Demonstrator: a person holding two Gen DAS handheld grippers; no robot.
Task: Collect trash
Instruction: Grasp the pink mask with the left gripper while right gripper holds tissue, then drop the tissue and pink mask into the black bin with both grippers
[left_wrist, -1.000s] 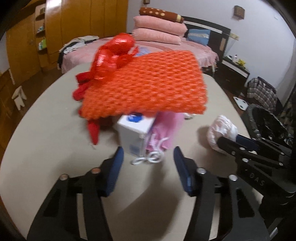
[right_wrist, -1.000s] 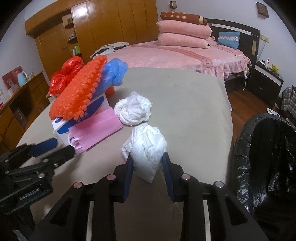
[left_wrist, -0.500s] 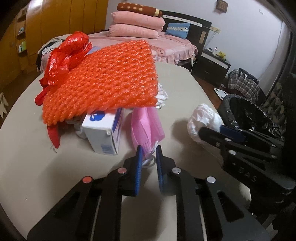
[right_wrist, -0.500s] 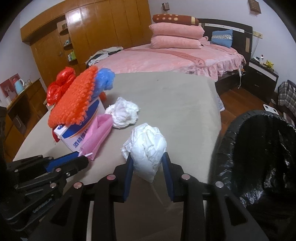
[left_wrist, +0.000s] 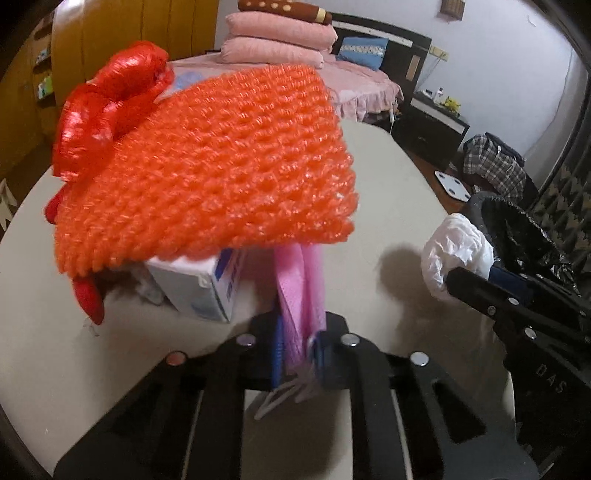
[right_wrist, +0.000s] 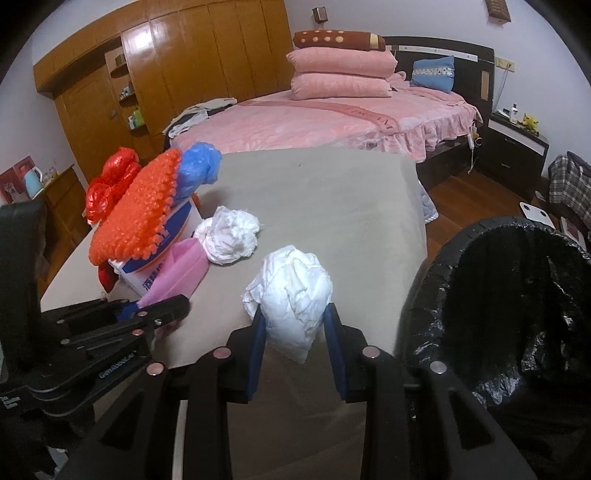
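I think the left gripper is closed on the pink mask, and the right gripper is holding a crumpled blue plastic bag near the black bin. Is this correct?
Not quite. The right gripper holds a crumpled white wad, not a blue bag; the right wrist view shows it. The blue plastic bag sits at the back of the pile. The rest holds: the left gripper is closed on the pink mask, and the black bin is close by.

- Even, fairly dim indoor light is seen in both views, with dark corners vignetted by the round lens.
- Strong barrel distortion is shown: the surface (right_wrist: 332, 192) edges and wardrobe (right_wrist: 207, 74) are bent.
- Glare is caught on the wardrobe doors and on the red bag (left_wrist: 110, 107).
- A soft shadow is cast on the surface beside the white wad (left_wrist: 458, 251).
- The left view is blurred by motion; the right view is sharper.
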